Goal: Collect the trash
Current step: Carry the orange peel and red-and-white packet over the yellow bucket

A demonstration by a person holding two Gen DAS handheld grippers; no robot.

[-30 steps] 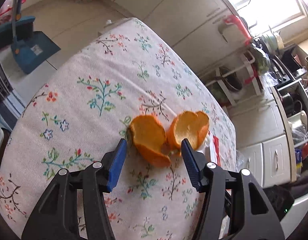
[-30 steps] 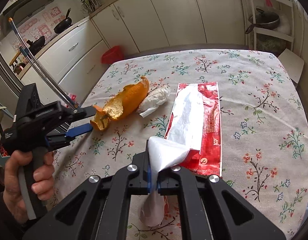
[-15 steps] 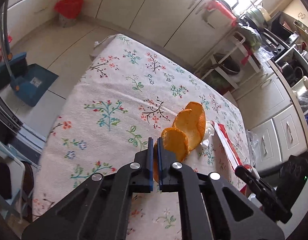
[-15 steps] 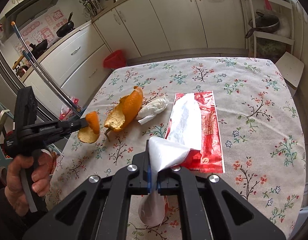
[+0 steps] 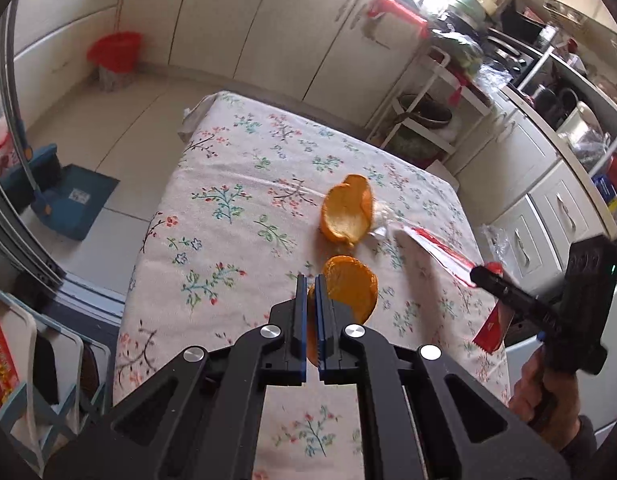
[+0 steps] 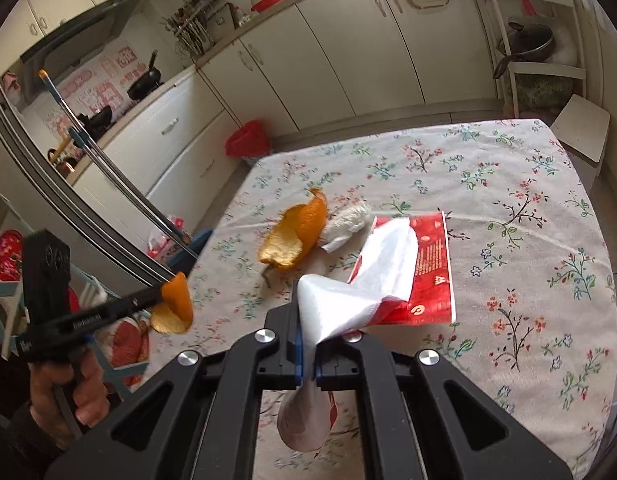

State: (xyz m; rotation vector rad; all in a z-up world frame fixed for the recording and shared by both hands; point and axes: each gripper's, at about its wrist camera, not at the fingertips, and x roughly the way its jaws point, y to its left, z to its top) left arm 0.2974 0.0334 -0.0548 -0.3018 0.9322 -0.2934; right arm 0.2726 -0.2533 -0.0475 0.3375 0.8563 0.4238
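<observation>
My left gripper [image 5: 311, 280] is shut on a piece of orange peel [image 5: 352, 286] and holds it above the table's near left edge; it also shows in the right wrist view [image 6: 174, 300]. A second, larger orange peel [image 5: 346, 214] [image 6: 298, 236] lies on the floral tablecloth [image 5: 236, 216], touching a crumpled white tissue [image 6: 346, 220]. My right gripper [image 6: 307, 308] is shut on the mouth of a red and white plastic bag [image 6: 396, 268], whose far end rests on the table.
A red waste bin [image 6: 247, 142] [image 5: 115, 54] stands on the floor by the cabinets. A blue dustpan [image 5: 68, 200] with a broom lies left of the table. A white rack with a pan [image 6: 528, 40] stands beyond the far corner.
My left gripper shut on one peel piece, lifted it off the table and drew it back towards the near edge. The right gripper kept hold of the bag and rose slightly.
</observation>
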